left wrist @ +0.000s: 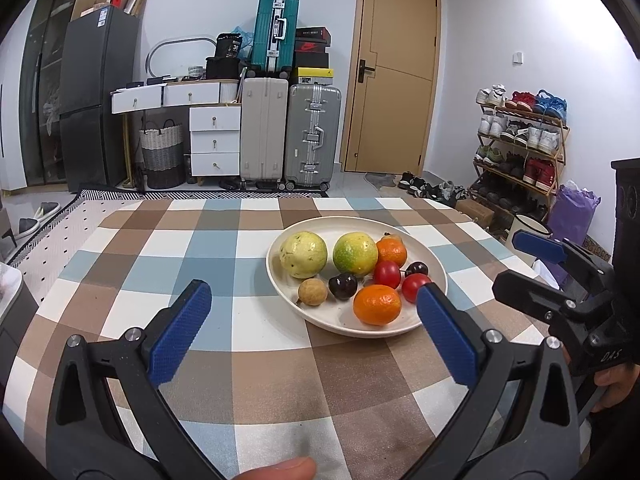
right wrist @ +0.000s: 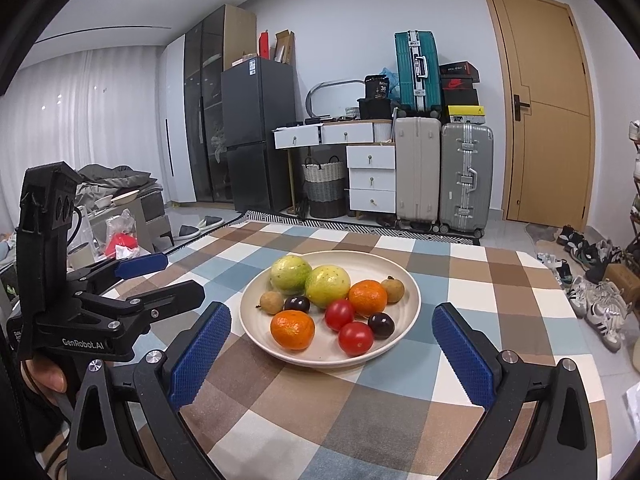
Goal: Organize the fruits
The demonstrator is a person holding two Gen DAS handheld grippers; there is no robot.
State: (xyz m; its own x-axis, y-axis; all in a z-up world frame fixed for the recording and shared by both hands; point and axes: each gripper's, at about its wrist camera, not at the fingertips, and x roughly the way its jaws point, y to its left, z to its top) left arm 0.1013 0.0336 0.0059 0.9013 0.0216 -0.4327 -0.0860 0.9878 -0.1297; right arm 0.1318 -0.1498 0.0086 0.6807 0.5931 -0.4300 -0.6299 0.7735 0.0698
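Fruits sitting gathered in one plate [right wrist: 412, 280] on the counter [right wrist: 400, 400]

Every fruit [right wrist: 292, 329] is lying in it, none outside; both the left gripper [left wrist: 314, 332] and right gripper [right wrist: 332, 360] are hovering spread, holding nothing; sorting might be finished or pending.

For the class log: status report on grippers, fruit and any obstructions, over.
Left hand-held gripper open, right hand-held gripper open, both empty. All fruit in view on white plate on checked tablecloth. Nothing between grippers and plate.
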